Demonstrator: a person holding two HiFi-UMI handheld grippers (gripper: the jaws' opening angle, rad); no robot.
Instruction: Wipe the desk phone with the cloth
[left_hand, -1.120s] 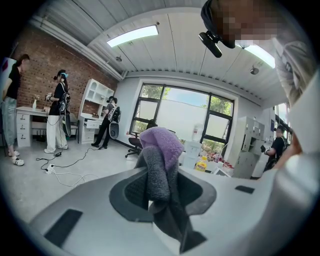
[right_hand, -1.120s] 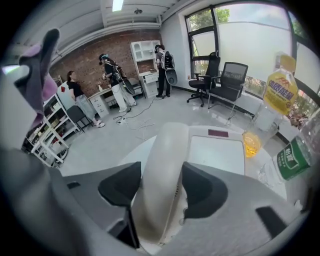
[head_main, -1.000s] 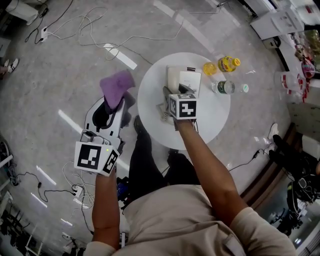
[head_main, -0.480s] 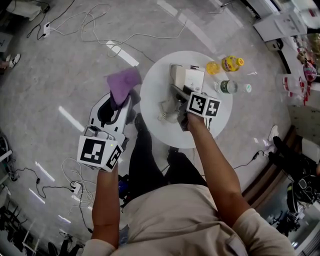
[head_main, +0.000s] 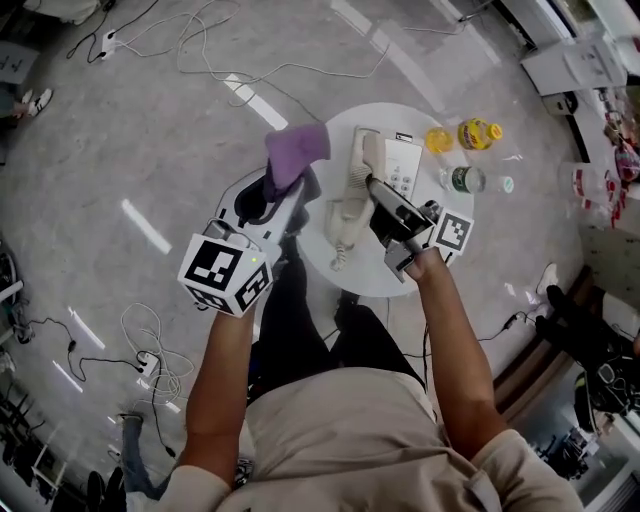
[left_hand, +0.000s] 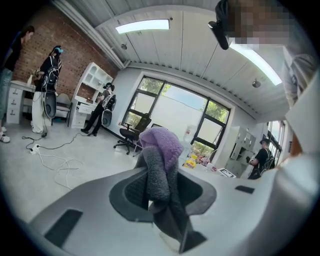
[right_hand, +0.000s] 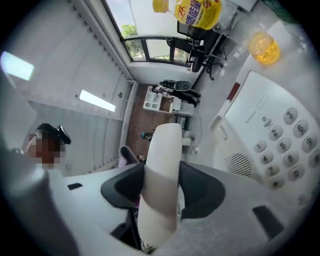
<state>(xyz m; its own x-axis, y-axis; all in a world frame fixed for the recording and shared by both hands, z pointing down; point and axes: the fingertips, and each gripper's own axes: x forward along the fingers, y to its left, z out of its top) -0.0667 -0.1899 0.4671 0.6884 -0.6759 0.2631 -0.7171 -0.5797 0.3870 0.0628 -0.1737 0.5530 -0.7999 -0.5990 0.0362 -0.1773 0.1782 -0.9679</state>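
A cream desk phone (head_main: 403, 166) stands on the round white table (head_main: 410, 275); its keypad (right_hand: 280, 145) fills the right of the right gripper view. My right gripper (head_main: 372, 192) is shut on the phone's handset (head_main: 352, 200), held off the base. Its jaws have just been closing, and the handset (right_hand: 162, 175) is pinched between the pads. The cord (head_main: 340, 252) hangs below. My left gripper (head_main: 281, 190) is shut on a purple cloth (head_main: 297, 154), at the table's left edge. The cloth (left_hand: 161, 150) bulges out past the jaws.
A yellow bottle (head_main: 479, 132), a small yellow cup (head_main: 438, 139) and a clear water bottle (head_main: 470, 181) stand on the table right of the phone. Cables (head_main: 200, 45) trail over the floor at the far left. People and office chairs (left_hand: 131, 132) are further off.
The right gripper has lifted the handset off the phone base and rolled over. The left gripper has carried the cloth rightward, up to the table's edge.
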